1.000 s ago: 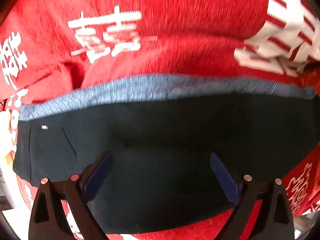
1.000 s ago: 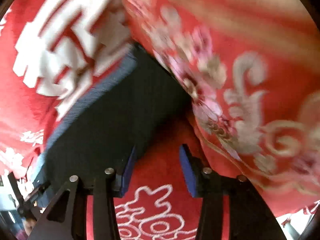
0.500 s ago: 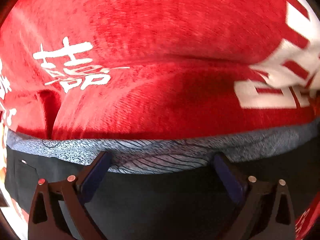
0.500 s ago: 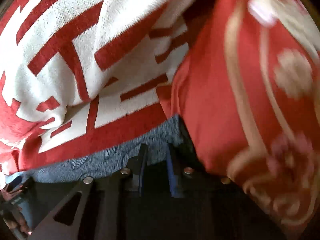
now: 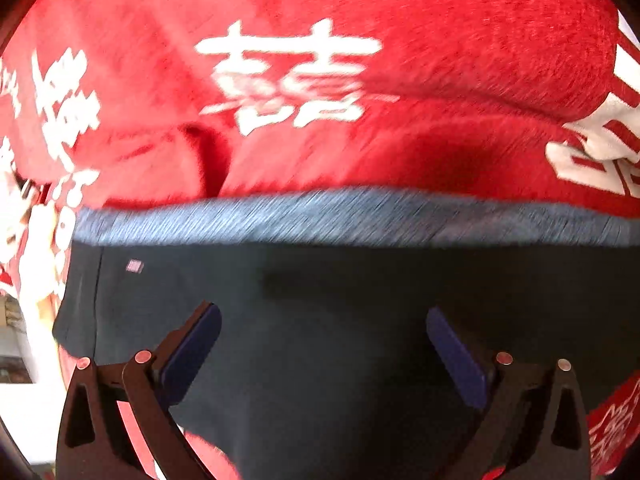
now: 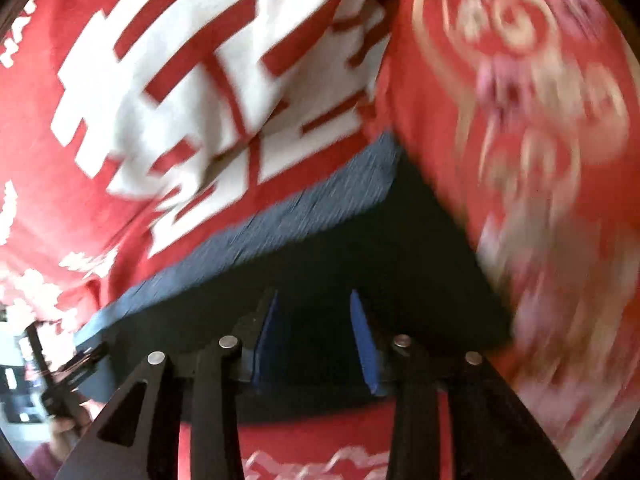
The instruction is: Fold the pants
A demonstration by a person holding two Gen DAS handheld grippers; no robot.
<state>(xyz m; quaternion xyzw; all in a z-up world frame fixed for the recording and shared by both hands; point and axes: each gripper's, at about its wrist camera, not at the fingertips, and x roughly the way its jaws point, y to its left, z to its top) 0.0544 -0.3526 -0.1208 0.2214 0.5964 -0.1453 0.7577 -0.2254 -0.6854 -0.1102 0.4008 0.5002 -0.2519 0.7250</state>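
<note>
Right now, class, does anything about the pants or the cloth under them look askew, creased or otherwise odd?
The pants lie flat, grey waistband straight. Only the red cloth beneath looks odd: it bunches into a deep crease beyond the waistband's left end.

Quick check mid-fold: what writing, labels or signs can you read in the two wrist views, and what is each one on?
"囍", white double-happiness character, on the red blanket.
Second large white "囍", partly cut off, on the same blanket in the right wrist view.
Smaller white characters at the blanket's left edge: too blurred to read.
Small pale tag on the dark pants: too small to read.
</note>
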